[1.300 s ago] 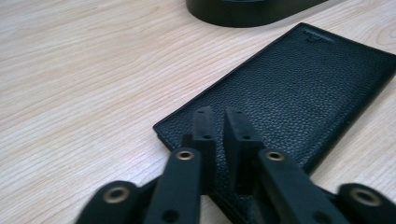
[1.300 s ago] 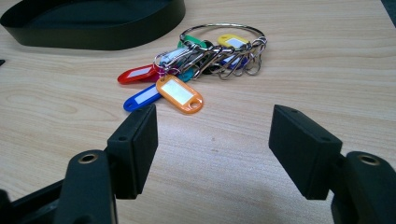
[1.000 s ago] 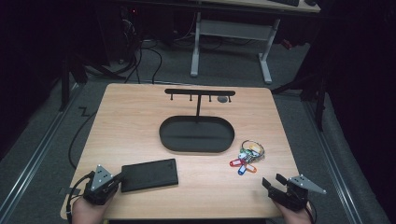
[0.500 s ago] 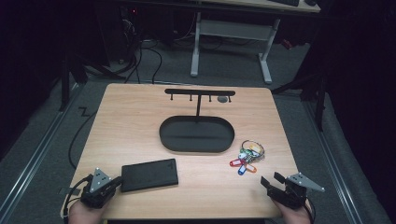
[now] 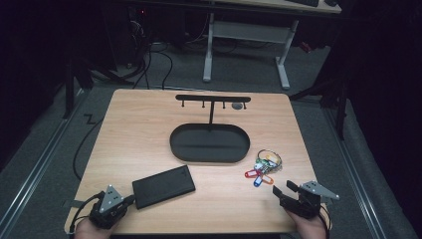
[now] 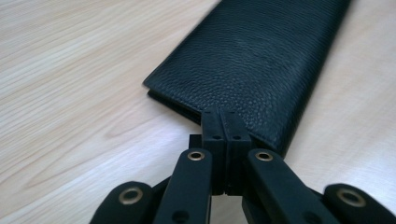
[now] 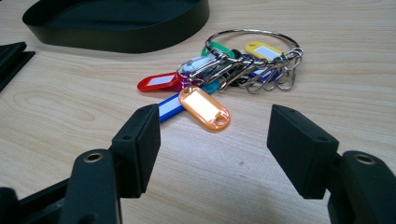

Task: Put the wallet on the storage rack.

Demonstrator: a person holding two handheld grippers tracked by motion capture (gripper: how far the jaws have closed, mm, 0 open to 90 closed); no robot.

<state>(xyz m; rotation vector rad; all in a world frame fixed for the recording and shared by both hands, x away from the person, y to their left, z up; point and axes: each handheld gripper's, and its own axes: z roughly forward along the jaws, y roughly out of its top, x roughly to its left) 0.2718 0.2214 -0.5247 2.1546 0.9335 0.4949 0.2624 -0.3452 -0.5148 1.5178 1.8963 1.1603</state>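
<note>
Tabletop [image 5: 129, 129] of pale wood is carrying everything, and it is standing on a grey floor [image 5: 40, 164] with a second desk frame [image 5: 244, 45] showing beyond it in the dark. One black oval tray [image 5: 209, 143] is sitting near the middle of the tabletop, and one black T-shaped rack [image 5: 212, 99] is rising from its far side, with four small pegs hanging under the crossbar. One black leather wallet [image 5: 163, 185] is lying flat toward the near left, well apart from the tray. One bunch of key tags [image 5: 263, 167] is lying just beside the tray's right end; in the right gripper view the bunch [image 7: 224, 70] is showing one large metal ring with several clips and tags in red, orange, blue, yellow and green, their full count being hard to tell where they overlap.

Two tongs are working at the near edge, one in each hand. The left tongs [image 5: 110, 205] are sitting at the wallet's near left corner; in the left gripper view the left tongs [image 6: 225, 122] are pressing together, the tips lying at the wallet's [image 6: 261, 60] near edge, and whether they are pinching the leather cannot be told. The right tongs [image 5: 284, 191] are hovering near the tags, and in the right gripper view they [image 7: 215, 135] are standing wide apart, empty, with the orange tag just beyond the gap.
</note>
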